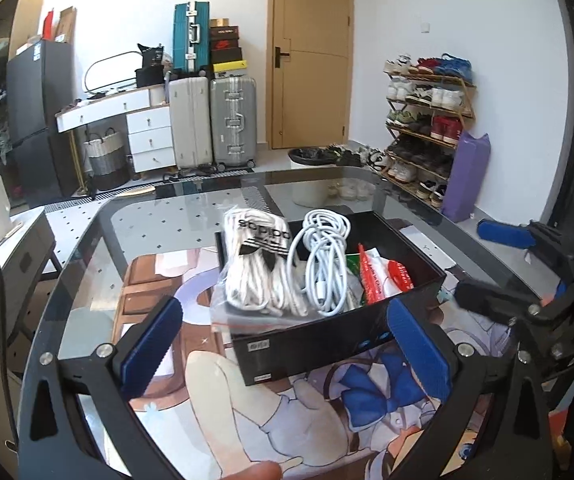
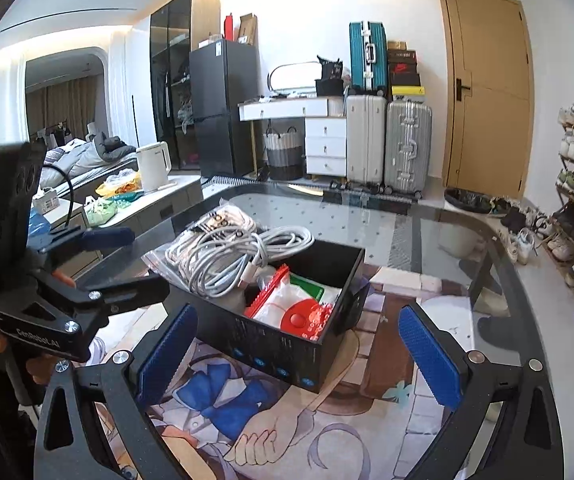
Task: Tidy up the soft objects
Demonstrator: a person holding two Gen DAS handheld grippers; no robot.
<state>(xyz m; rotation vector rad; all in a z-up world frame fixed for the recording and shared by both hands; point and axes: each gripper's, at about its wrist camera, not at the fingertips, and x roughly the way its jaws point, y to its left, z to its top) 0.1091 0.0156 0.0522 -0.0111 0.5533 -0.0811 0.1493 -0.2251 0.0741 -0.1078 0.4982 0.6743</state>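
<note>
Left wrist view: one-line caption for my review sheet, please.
Open left gripper faces a black box on the glass table, holding bagged white laces, a coiled white cable and a red-and-white packet.

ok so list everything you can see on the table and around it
black box: one, black, on the glass table
bagged laces: one bag, white, left end of the box, overhanging the rim
cable: one coil, white, in the box beside the laces
red-printed bag: one, red and white, right end of the box
suitcases: three, teal, white, silver, by the door
shoe rack: one, wooden, right wall
left gripper: blue pads, open
right gripper: blue pads, open
</note>
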